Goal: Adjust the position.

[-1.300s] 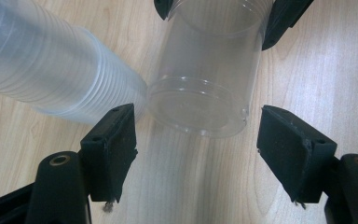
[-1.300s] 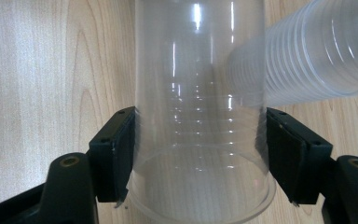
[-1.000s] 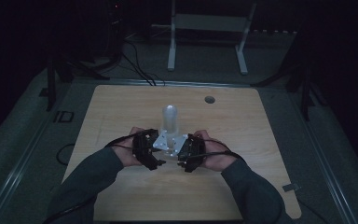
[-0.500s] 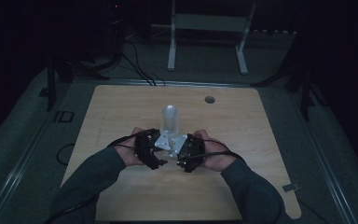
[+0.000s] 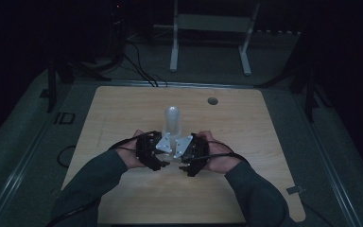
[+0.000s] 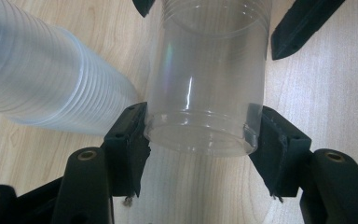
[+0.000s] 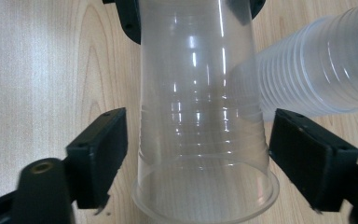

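A single clear plastic cup (image 6: 205,84) lies level just above the wooden table (image 5: 123,109), between my two grippers, which face each other. My left gripper (image 6: 198,135) has just been closing and is now shut on the cup's narrow base end, both pads pressing its wall. My right gripper (image 7: 198,149) has just been opening; its pads (image 7: 100,154) stand off the cup (image 7: 200,107) near its rim, with small gaps on both sides. In the high view the left gripper (image 5: 163,153) and the right gripper (image 5: 182,155) meet in front of an upright stack of clear cups (image 5: 172,124).
The cup stack (image 6: 42,79) stands close beside the held cup, and the right gripper view shows the stack (image 7: 317,70) too. A round cable hole (image 5: 212,100) sits near the table's far edge. A white frame stand (image 5: 208,23) and cables are on the dark floor beyond.
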Tool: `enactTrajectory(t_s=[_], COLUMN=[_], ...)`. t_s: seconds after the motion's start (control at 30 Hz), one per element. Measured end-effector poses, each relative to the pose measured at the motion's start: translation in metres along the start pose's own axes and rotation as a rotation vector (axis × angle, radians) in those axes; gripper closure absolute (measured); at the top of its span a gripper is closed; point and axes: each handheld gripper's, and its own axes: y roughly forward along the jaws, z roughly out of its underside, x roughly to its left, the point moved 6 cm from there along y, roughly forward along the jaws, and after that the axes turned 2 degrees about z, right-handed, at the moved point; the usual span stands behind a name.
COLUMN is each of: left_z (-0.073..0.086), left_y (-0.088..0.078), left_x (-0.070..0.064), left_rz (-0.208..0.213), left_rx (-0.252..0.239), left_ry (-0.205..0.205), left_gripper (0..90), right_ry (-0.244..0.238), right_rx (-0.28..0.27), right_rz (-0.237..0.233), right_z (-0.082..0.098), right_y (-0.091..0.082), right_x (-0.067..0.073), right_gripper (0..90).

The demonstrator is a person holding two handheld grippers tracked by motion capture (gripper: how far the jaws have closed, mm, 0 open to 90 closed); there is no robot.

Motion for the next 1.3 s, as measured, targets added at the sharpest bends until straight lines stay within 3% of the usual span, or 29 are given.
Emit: enactTrajectory(t_s=[0.07, 0.6, 1.0, 1.3], left_z=[0.002, 0.01, 0.019, 0.025], left_y=[-0.002, -0.003, -0.005, -0.01], left_x=[0.003, 0.006, 0.01, 0.014], left_rz=[-0.003, -0.013, -0.019, -0.031], left_rx=[0.03, 0.008, -0.021, -0.079], left_ry=[0.033, 0.008, -0.041, -0.102], left_gripper=[41.0, 41.3, 41.4, 41.4], right_ry=[-0.008, 0.018, 0.071, 0.125], right_rx=[-0.002, -0.073, -0.134, -0.176], right_rz=[0.0, 0.033, 0.039, 0.038], right_z=[0.001, 0.001, 0.003, 0.012], right_y=[-0.001, -0.015, -0.027, -0.033], right_x=[-0.001, -0.006, -0.008, -0.011], right_gripper=[15.8, 12.3, 13.5, 13.9])
